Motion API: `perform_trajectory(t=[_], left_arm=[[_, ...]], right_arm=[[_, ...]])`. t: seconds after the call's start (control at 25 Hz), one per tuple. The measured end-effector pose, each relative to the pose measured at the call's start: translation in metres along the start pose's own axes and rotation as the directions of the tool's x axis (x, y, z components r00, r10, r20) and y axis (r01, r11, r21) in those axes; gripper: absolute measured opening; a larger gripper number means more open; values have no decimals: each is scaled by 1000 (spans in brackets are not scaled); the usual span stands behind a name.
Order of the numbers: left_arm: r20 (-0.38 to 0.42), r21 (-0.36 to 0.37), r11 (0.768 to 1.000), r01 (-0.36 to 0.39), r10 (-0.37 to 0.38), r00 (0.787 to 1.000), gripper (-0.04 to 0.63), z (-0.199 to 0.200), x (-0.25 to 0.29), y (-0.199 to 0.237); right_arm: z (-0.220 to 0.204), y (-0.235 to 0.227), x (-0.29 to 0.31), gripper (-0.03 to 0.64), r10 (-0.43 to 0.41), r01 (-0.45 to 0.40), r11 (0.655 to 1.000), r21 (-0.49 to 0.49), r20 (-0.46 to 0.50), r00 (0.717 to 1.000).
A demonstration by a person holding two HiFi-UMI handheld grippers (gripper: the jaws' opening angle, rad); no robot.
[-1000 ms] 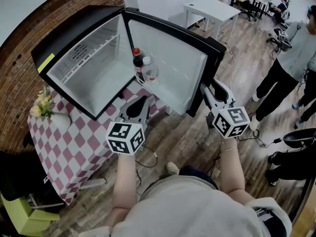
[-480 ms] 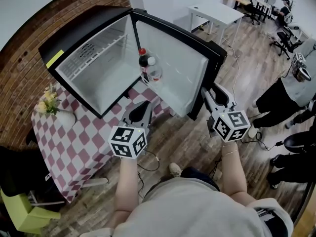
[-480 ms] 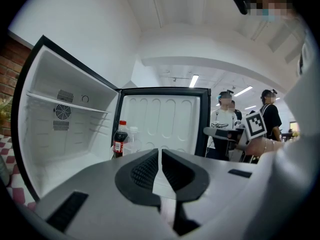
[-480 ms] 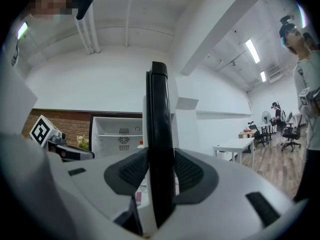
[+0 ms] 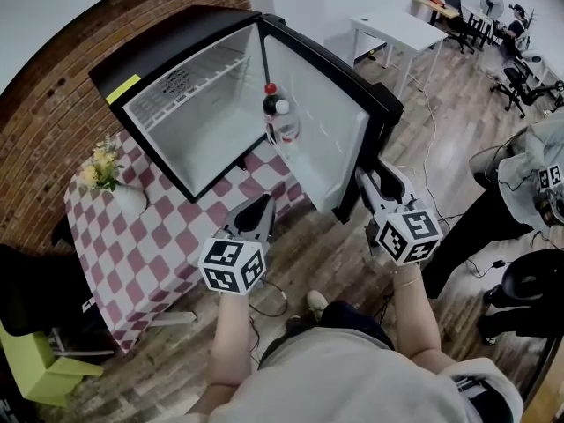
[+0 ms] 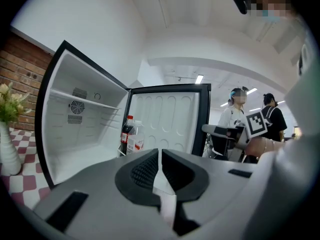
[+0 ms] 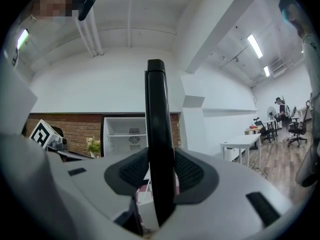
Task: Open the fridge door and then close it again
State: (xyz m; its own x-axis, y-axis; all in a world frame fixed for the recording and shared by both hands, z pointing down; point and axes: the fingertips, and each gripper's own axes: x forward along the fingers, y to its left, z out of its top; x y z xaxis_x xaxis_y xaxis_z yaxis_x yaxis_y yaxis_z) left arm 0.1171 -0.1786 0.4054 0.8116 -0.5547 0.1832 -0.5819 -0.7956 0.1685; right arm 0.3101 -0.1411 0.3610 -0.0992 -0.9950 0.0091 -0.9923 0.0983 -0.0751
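Holding the door: the right gripper (image 5: 365, 183) has its jaws partly apart and clamped on the black outer edge of the fridge door (image 5: 322, 117); in the right gripper view that edge runs upright between the two pads.
Left gripper (image 5: 262, 206): jaws pressed together with nothing between them; it hangs free in front of the open cabinet, below the door's lower edge and apart from it.
Grippers counted: two, each with one marker cube at its rear.
Fridge door: one, swung wide open, its white inner liner facing the cabinet's opening.
Door shelf: two bottles standing side by side and touching, one cola bottle (image 5: 270, 104) with a red cap and one clear bottle (image 5: 287, 129) with a white cap.
Mini fridge (image 5: 167, 47): one, black outside and white inside, sitting on the table; one wire shelf (image 5: 189, 82) crosses the bare interior.
Table (image 5: 145, 245): one, covered by a red-and-white checked cloth.
Vase (image 5: 128, 201): one, white, with pale flowers, on the cloth just left of the fridge.
White desk (image 5: 401, 29): one, well behind the door.
Bystanders: two in the left gripper view, one in a light top (image 6: 233, 119) and one in a dark top (image 6: 276, 121), beyond the door.
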Motion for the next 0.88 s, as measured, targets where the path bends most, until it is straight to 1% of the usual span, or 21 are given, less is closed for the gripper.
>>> perform_trajectory(t=[0.12, 0.4, 0.6, 0.68, 0.76, 0.88], left_arm=[[-5, -10, 1000, -24, 24, 1000, 23, -7, -16, 8], [23, -29, 997, -76, 77, 997, 23, -12, -55, 23], [18, -21, 992, -123, 123, 992, 23, -14, -84, 36], [17, -23, 989, -144, 144, 989, 23, -16, -95, 44], [11, -26, 985, -169, 170, 985, 23, -20, -107, 53], [3, -39, 976, -215, 215, 977, 23, -25, -124, 68]], right_arm=[[-2, 21, 3, 149, 23, -23, 1000, 0, -4, 1000], [-12, 77, 9, 153, 126, -128, 991, -30, -36, 991], [-14, 114, 18, 158, 194, -196, 980, -38, -54, 980], [-16, 130, 23, 164, 227, -230, 972, -56, -61, 972], [-17, 145, 29, 166, 256, -261, 962, -83, -67, 964], [-18, 164, 38, 176, 293, -298, 951, -88, -64, 954]])
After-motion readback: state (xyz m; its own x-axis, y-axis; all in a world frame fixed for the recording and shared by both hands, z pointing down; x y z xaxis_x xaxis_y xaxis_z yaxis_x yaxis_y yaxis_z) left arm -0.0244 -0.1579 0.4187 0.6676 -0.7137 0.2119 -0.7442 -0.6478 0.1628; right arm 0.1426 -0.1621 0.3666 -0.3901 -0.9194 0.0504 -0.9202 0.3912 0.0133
